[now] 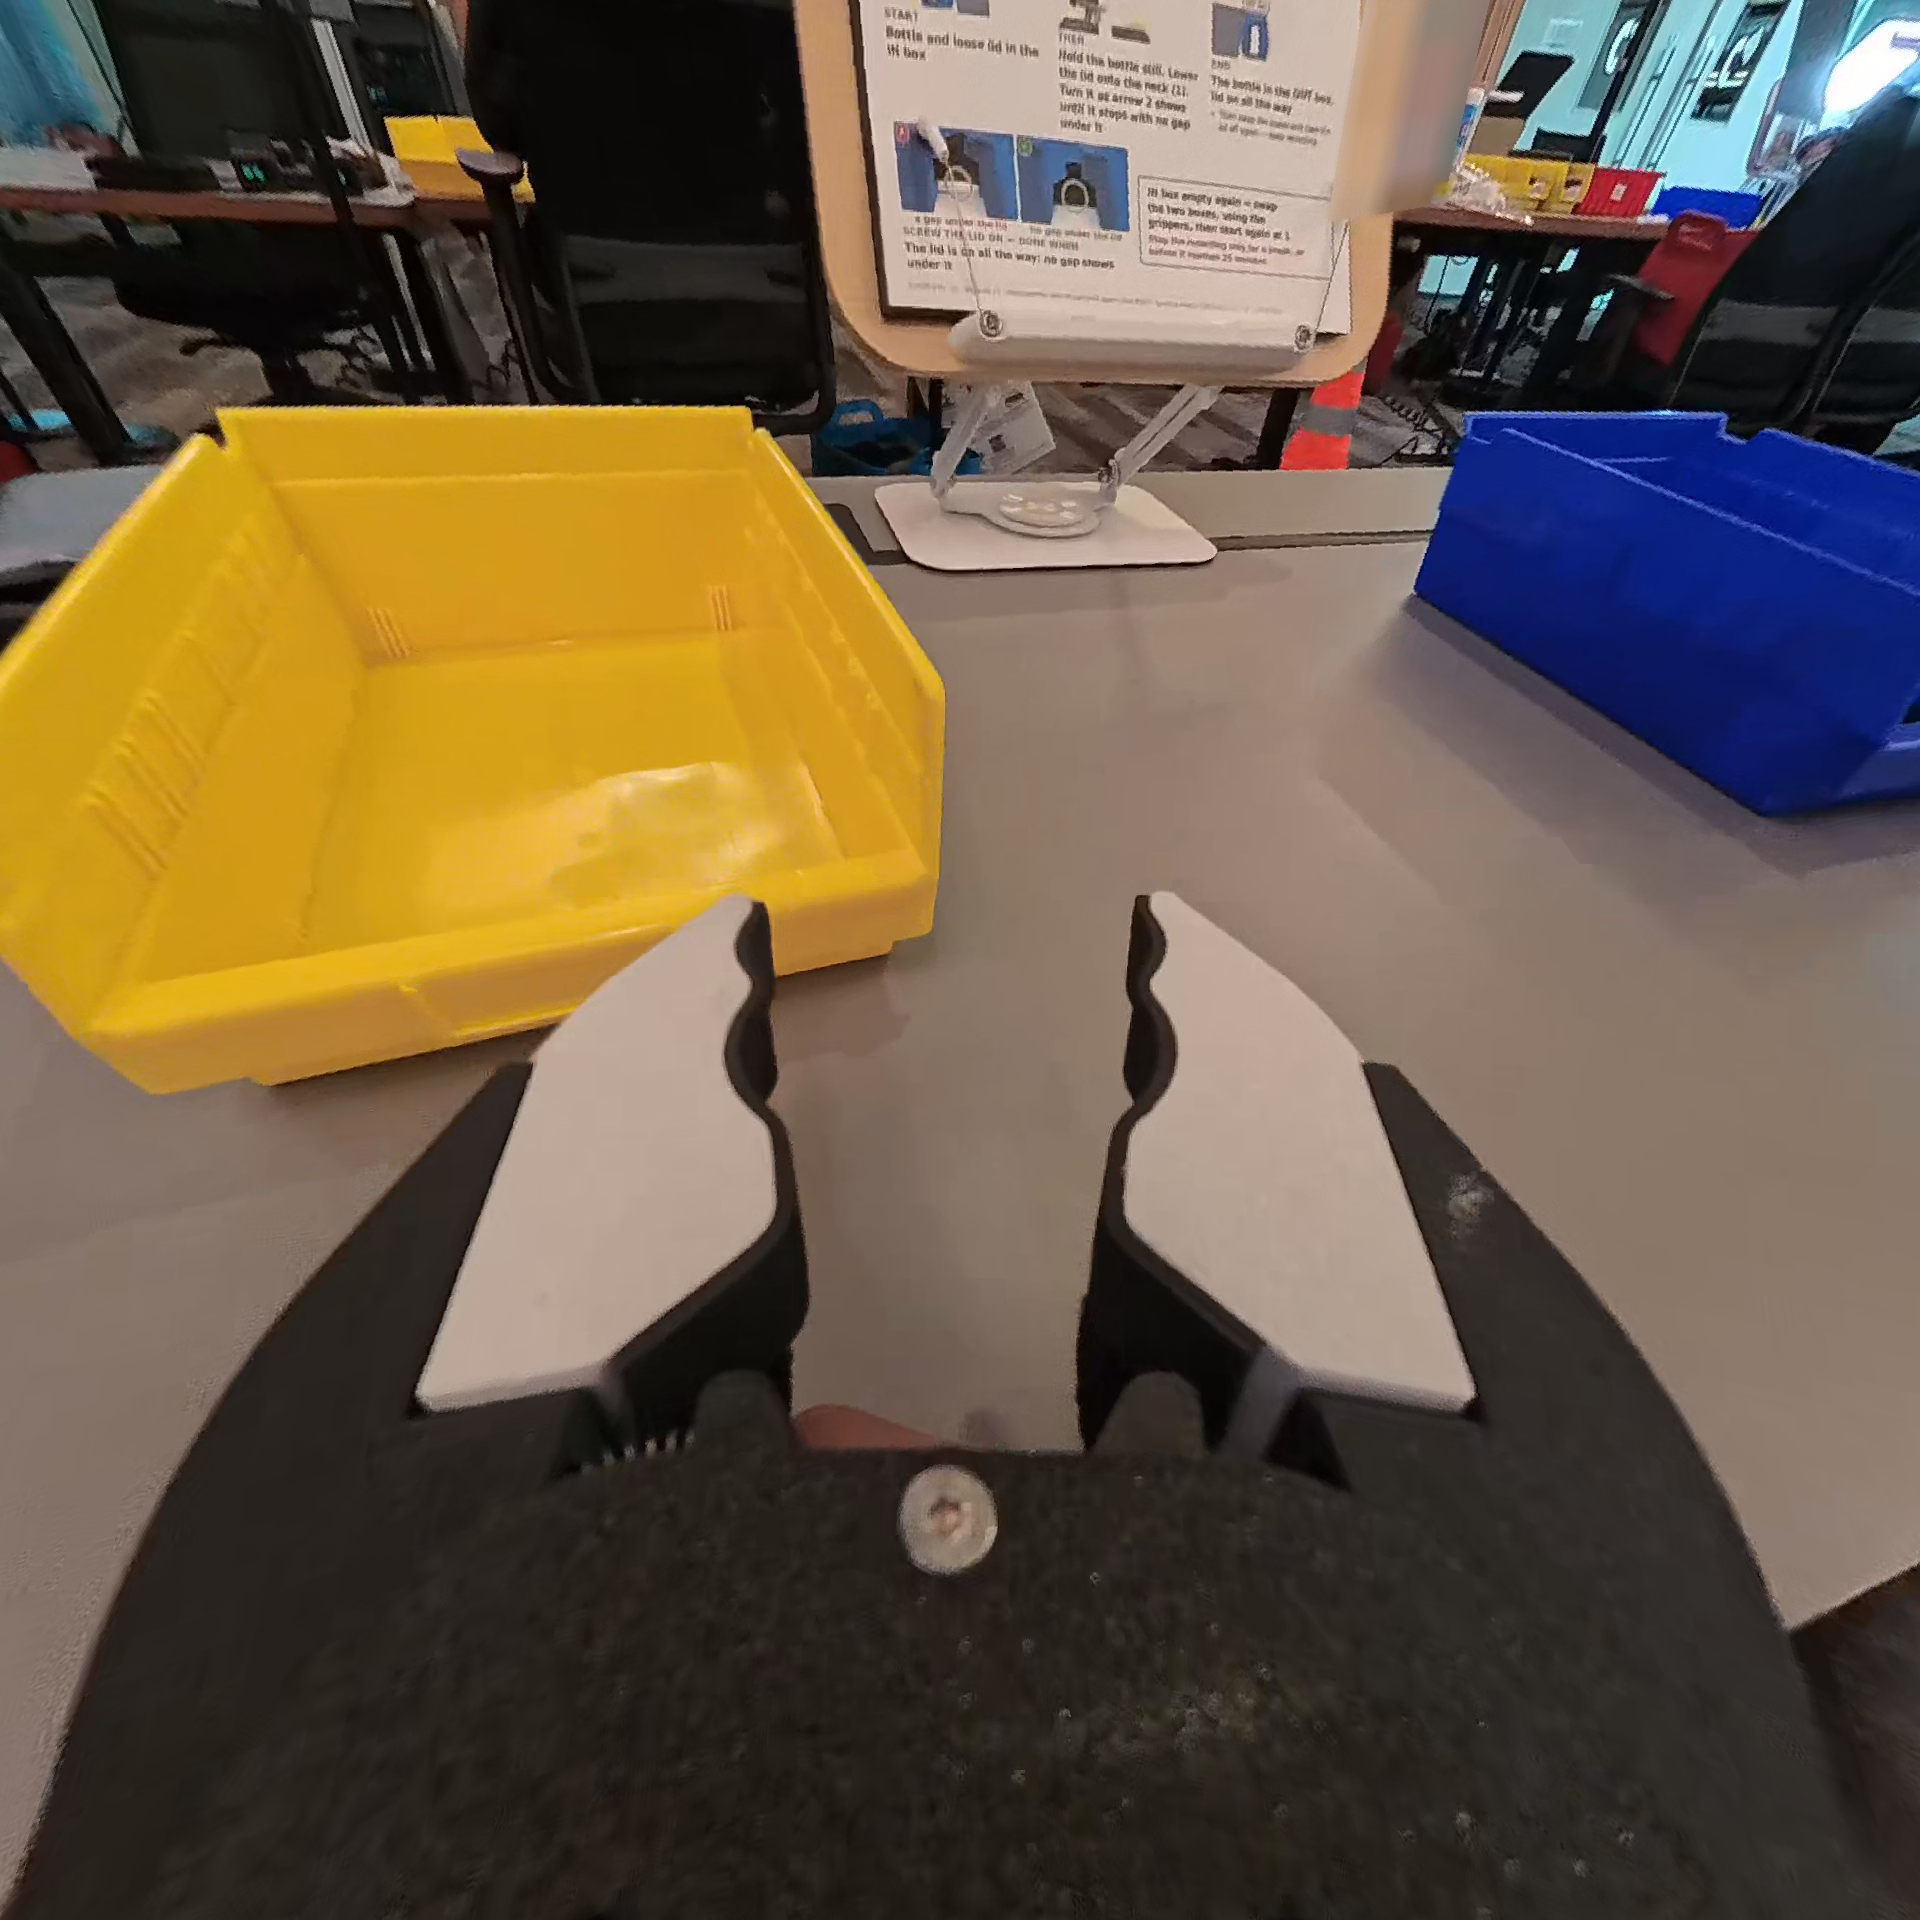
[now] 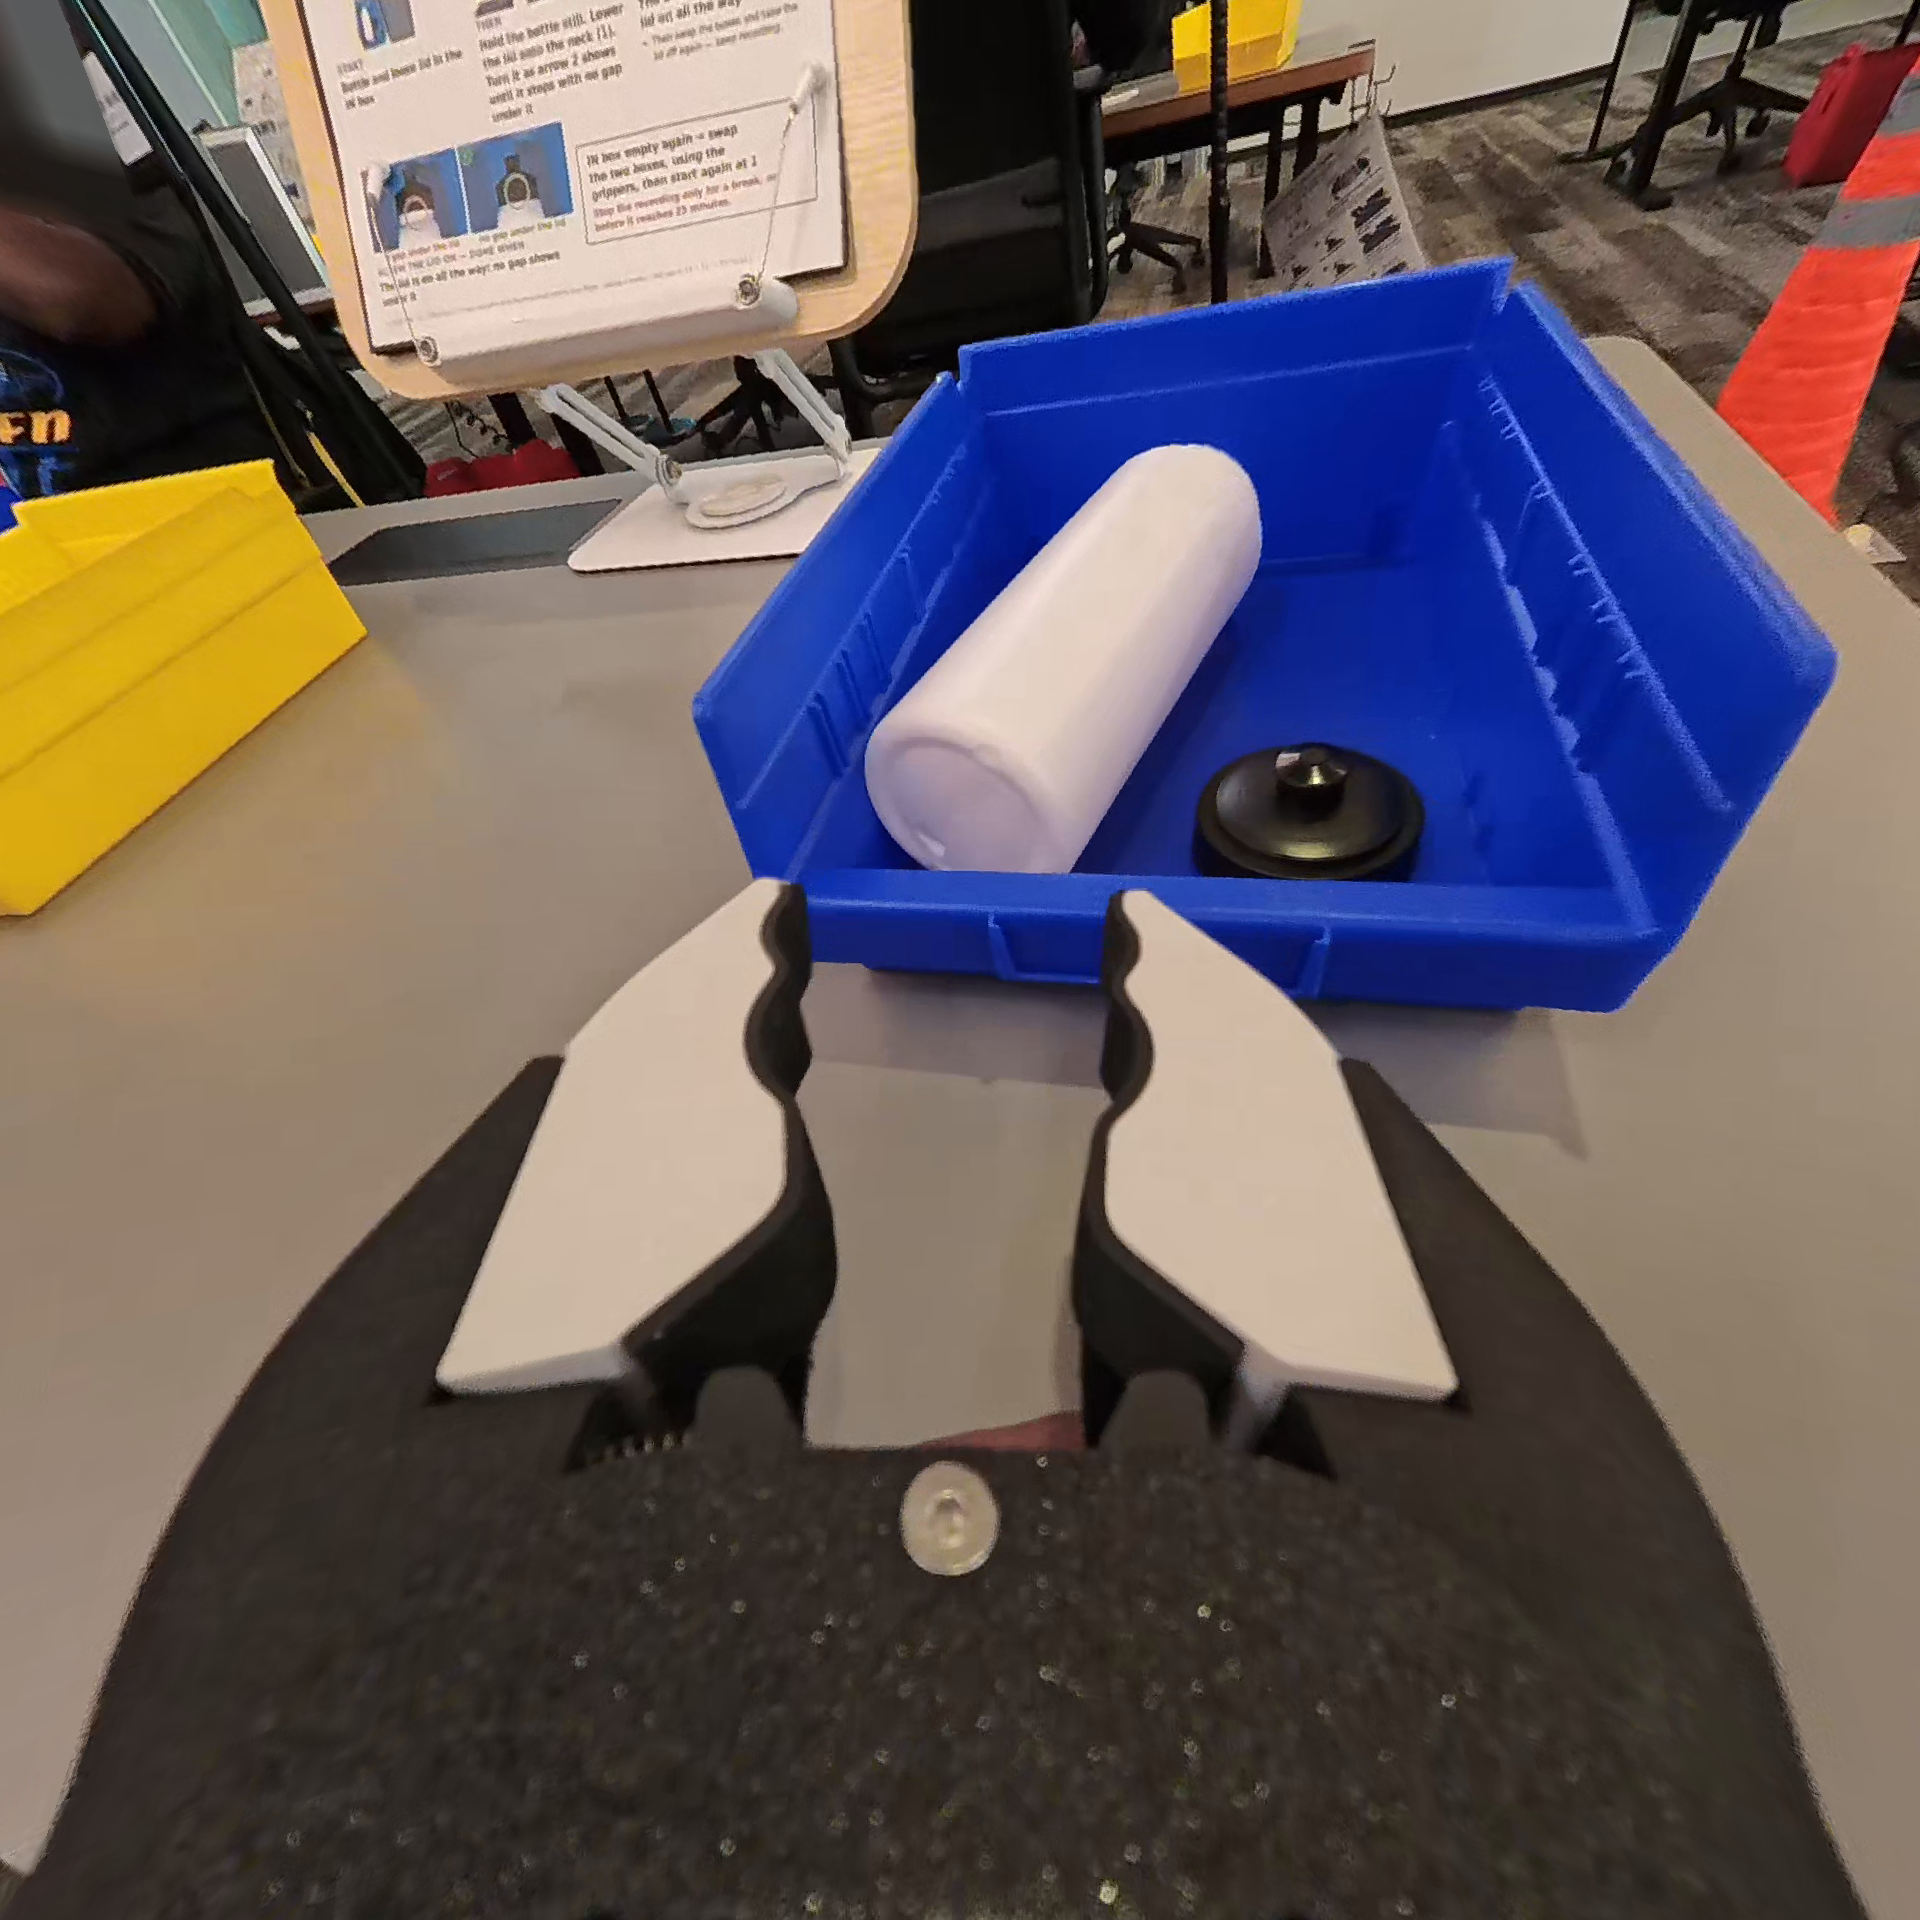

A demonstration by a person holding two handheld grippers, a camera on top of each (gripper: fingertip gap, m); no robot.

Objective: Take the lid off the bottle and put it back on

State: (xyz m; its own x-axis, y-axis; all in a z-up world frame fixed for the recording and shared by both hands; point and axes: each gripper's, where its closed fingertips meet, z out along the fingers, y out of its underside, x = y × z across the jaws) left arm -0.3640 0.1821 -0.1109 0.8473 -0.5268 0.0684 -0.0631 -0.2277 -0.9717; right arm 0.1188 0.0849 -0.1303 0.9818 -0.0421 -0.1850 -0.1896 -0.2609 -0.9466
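In the right wrist view a white bottle (image 2: 1060, 665) lies on its side in a blue bin (image 2: 1226, 940), its base toward me. A black lid (image 2: 1307, 816) with a knob sits loose on the bin floor to the right of the bottle. My right gripper (image 2: 951, 904) is open and empty, just in front of the bin's near wall. In the left wrist view my left gripper (image 1: 951, 914) is open and empty over the grey table, by the front right corner of a yellow bin (image 1: 468, 997) with nothing in it. The blue bin (image 1: 1683, 623) shows far right there.
An instruction sheet on a wooden stand (image 1: 1101, 353) rests on a white base at the table's back middle; it also shows in the right wrist view (image 2: 582, 312). The yellow bin (image 2: 145, 665) sits at the left of that view. Chairs, desks and an orange cone (image 2: 1829, 301) stand beyond the table.
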